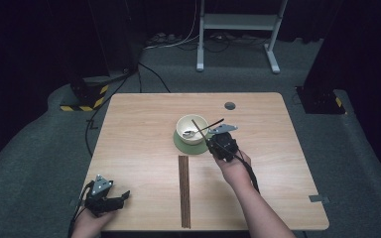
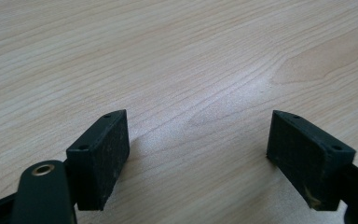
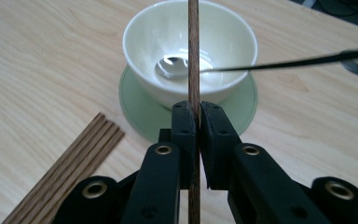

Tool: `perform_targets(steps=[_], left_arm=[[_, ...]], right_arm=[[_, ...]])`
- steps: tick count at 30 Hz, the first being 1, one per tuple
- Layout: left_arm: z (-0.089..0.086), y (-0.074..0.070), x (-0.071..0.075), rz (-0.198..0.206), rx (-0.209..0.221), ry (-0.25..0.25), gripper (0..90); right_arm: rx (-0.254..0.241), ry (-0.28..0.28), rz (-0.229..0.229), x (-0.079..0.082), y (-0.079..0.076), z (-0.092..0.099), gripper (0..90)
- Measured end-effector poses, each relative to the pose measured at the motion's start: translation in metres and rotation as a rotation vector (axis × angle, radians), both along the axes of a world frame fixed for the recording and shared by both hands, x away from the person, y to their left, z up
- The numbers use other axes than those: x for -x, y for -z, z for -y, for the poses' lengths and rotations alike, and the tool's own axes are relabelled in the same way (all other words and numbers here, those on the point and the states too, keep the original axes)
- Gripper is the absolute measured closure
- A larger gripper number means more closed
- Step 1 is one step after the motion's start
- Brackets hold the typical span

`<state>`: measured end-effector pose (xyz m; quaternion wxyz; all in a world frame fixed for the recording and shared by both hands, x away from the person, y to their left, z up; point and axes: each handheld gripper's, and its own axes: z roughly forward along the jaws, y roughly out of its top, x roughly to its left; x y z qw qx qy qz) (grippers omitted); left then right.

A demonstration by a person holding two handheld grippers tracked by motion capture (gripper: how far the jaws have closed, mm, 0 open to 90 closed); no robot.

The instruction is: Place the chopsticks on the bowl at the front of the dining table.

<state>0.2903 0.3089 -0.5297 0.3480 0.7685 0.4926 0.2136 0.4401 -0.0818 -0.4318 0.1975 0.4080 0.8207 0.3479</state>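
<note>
A cream bowl (image 1: 199,130) (image 3: 144,37) stands on a green saucer (image 1: 183,145) (image 3: 140,112) near the table's middle. In it lies a spoon (image 1: 213,124) (image 3: 284,63) whose dark handle sticks out to the right. My right gripper (image 1: 211,142) (image 3: 195,116) sits just right of the bowl, shut on a single wooden chopstick (image 1: 198,129) (image 3: 194,56) that points up over the bowl. A bundle of several chopsticks (image 1: 184,191) (image 3: 70,168) lies lengthwise in front of the saucer. At the front left corner my left gripper (image 1: 121,197) (image 2: 198,149) rests open over bare wood, with nothing between its pads.
The wooden table (image 1: 139,129) has a round cable hole (image 1: 229,105) at the back right. A white metal stand (image 1: 238,22) and cables (image 1: 149,74) are on the dark floor beyond. Hazard-striped bases (image 1: 87,99) stand to the left and right of the table.
</note>
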Motion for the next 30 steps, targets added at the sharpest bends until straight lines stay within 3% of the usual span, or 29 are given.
perform_targets(steps=[3,9,30], left_arm=[[0.000,0.000,0.000,0.000,-0.001,0.001,21.2],[0.000,0.000,0.000,0.001,0.000,0.001,21.3],[0.000,0.000,0.000,0.002,0.000,0.012,21.3]], right_arm=[[0.004,0.003,0.020,-0.009,-0.003,-0.006,84.7],[0.013,0.006,0.013,-0.027,-0.007,-0.017,84.7],[0.036,0.067,-0.058,-0.088,-0.009,-0.050,84.7]])
